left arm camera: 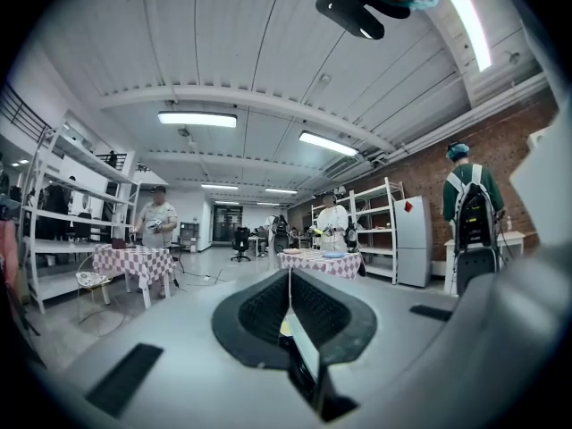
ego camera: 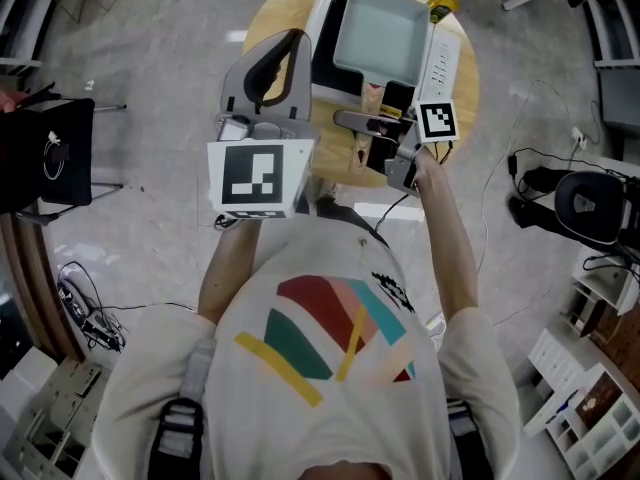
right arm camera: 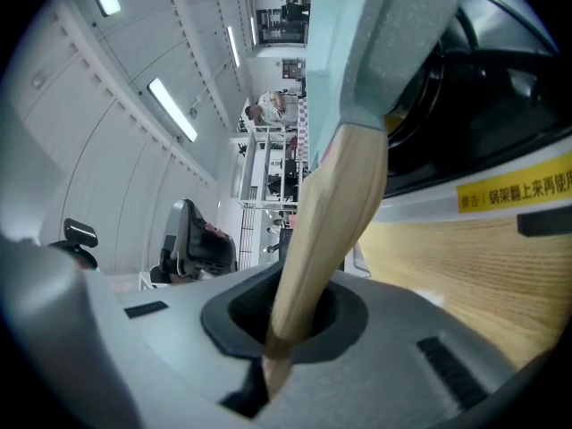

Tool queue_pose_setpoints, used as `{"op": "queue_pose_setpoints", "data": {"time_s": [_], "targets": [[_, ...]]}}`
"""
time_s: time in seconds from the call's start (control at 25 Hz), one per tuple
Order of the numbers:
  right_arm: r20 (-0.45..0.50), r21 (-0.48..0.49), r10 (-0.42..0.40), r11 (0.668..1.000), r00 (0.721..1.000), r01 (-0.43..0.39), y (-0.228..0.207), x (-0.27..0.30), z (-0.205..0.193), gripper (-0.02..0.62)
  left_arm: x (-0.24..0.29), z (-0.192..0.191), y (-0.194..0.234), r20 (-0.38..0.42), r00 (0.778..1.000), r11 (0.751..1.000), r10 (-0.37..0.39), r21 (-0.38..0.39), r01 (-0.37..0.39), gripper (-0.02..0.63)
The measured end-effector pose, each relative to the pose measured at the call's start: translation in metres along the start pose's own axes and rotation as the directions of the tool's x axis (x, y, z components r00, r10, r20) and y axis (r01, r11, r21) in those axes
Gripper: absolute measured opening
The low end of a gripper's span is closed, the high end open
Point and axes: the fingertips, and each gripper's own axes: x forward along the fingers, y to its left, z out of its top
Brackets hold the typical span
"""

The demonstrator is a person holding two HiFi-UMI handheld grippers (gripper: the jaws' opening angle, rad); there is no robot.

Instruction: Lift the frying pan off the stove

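Observation:
A pale teal square frying pan [ego camera: 380,33] rests over the black top of a white stove [ego camera: 440,63] on a round wooden table [ego camera: 280,8]. Its wooden handle [ego camera: 372,96] points toward me. My right gripper [ego camera: 376,123] is shut on that handle; in the right gripper view the handle [right arm camera: 326,231] runs out from between the jaws [right arm camera: 286,315] up to the pan [right arm camera: 375,43]. Whether the pan touches the stove [right arm camera: 483,141] I cannot tell. My left gripper [ego camera: 268,68] hovers left of the stove, shut and empty, its pads meeting [left arm camera: 289,304].
A yellow bottle [ego camera: 441,3] stands on the table behind the stove. A black chair [ego camera: 50,153] is on the floor at the left, and a headset [ego camera: 590,203] and cables lie at the right. People and checked-cloth tables [left arm camera: 134,262] stand far off.

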Motion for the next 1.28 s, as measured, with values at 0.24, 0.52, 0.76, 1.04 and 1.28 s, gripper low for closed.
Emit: {"op": "queue_pose_setpoints", "data": {"time_s": [0.24,0.52,0.76,1.04,1.28], "targets": [[0.014,-0.06,-0.021,0.998,1.0,0.022,0.012,0.001,0.009,0.005,-0.01,0.0,0.005,0.006,1.0,1.0,0.003,0.006,-0.003,0.008],[0.035,-0.16,-0.001,0.987,0.999,0.007,0.05,-0.004,0.034,0.005,-0.004,0.004,0.004,0.014,1.0,1.0,0.011,0.017,-0.012,0.008],[0.055,-0.337,-0.028,0.94,0.998,0.045,0.099,-0.017,0.051,0.005,-0.002,0.008,-0.001,0.031,1.0,1.0,0.006,0.017,-0.007,0.008],[0.081,-0.522,-0.032,0.85,0.996,0.07,0.174,-0.018,0.057,0.005,-0.002,0.02,0.011,0.057,0.998,1.0,0.01,0.014,-0.011,0.008],[0.122,-0.685,-0.049,0.718,0.991,0.12,0.22,-0.021,0.05,0.005,-0.004,0.036,0.003,0.076,0.997,0.999,-0.013,0.035,0.011,0.008]]}}
